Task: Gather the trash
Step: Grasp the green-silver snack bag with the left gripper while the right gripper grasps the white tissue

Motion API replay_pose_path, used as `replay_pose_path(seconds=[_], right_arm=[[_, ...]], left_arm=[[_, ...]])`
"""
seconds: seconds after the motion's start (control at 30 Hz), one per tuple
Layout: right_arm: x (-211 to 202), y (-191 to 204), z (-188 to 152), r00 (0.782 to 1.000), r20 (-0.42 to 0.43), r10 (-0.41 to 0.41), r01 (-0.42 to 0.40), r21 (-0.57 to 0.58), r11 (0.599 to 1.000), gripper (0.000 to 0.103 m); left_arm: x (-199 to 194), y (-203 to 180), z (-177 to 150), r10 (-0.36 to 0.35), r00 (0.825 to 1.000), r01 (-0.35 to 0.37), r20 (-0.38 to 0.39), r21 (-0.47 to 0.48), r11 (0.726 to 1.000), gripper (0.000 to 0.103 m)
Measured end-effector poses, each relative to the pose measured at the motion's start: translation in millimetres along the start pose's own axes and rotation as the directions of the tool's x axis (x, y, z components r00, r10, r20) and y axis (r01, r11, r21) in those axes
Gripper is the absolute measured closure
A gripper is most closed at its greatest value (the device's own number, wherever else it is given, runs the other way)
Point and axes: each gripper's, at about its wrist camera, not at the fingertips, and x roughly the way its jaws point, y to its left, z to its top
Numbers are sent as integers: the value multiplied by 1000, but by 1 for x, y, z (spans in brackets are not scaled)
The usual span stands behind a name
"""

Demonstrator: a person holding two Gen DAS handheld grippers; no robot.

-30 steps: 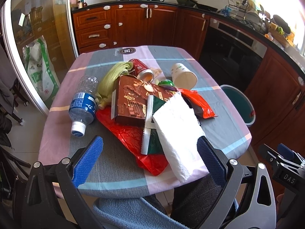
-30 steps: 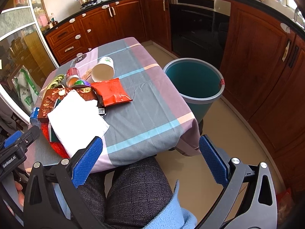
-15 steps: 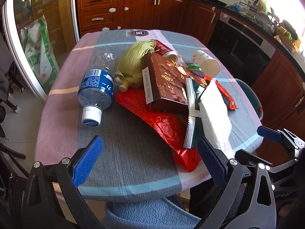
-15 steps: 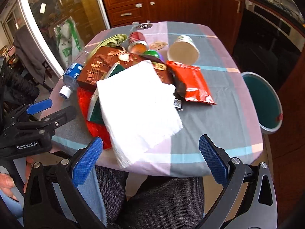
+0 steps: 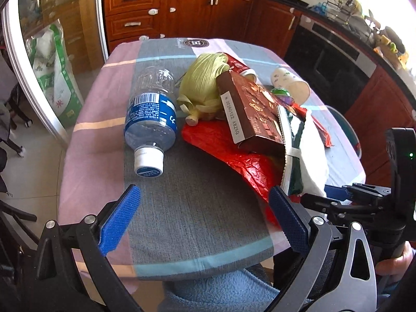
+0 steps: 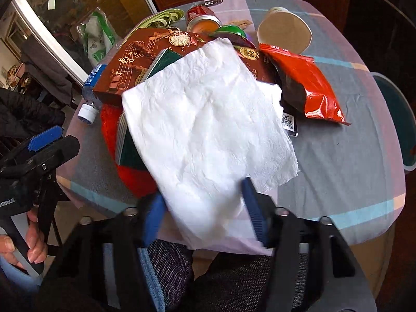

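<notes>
Lying on top of the trash pile, the paper towel (image 6: pixel 208 130) runs its long axis from the far side of the worktop (image 6: pixel 351 169) toward the person, its near end hanging past the worktop's near edge. The right claw (image 6: pixel 202 213) has its blue fingers (image 6: pixel 153 215) on either side of that hanging end, partly closed; whether they already pinch the paper cannot be told. The left claw (image 5: pixel 202 221) hovers wide open and empty over bare grey cloth at the near edge. A bottle (image 5: pixel 150 119) lies on its side just ahead, cap pointing toward that claw, neck-to-base axis running away from it. Beside the bottle sit corn husks (image 5: pixel 205 85), a brown box (image 5: pixel 249 109) tilted atop a red bag (image 5: pixel 234 153), and a paper cup (image 6: pixel 284 30) on its side, mouth toward the person. A red snack pack (image 6: pixel 309 85) lies right of the towel. Open cloth stretches right of the pile; a teal bin (image 6: pixel 400 119) stands beyond the worktop's right edge.
</notes>
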Motion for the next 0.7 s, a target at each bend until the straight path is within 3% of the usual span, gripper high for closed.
replay_pose_path(seconds=[0.07,0.17,0.3,0.43,0.7], right_arm=[[-9,-7,-3,1000,16,11,-12,25,1000,91],[-29,-18,-7,998,56,28,-31,52,998,94],[-53,-35,-9,994,110,18,-27,87,996,94],[-63,-52,-9,991,137,1,-20,131,991,94],[-58,-72,-13,990,140,1,-28,186,982,94]], left_arm=[[1,-5,2,-14,1000,14,-6,14,1000,4],[-2,-19,4,-49,999,49,2,64,997,4],[3,-48,12,-105,994,106,-17,150,983,4],[20,-68,19,-141,988,149,-60,175,973,4],[41,-99,15,-145,983,167,-110,222,961,12]])
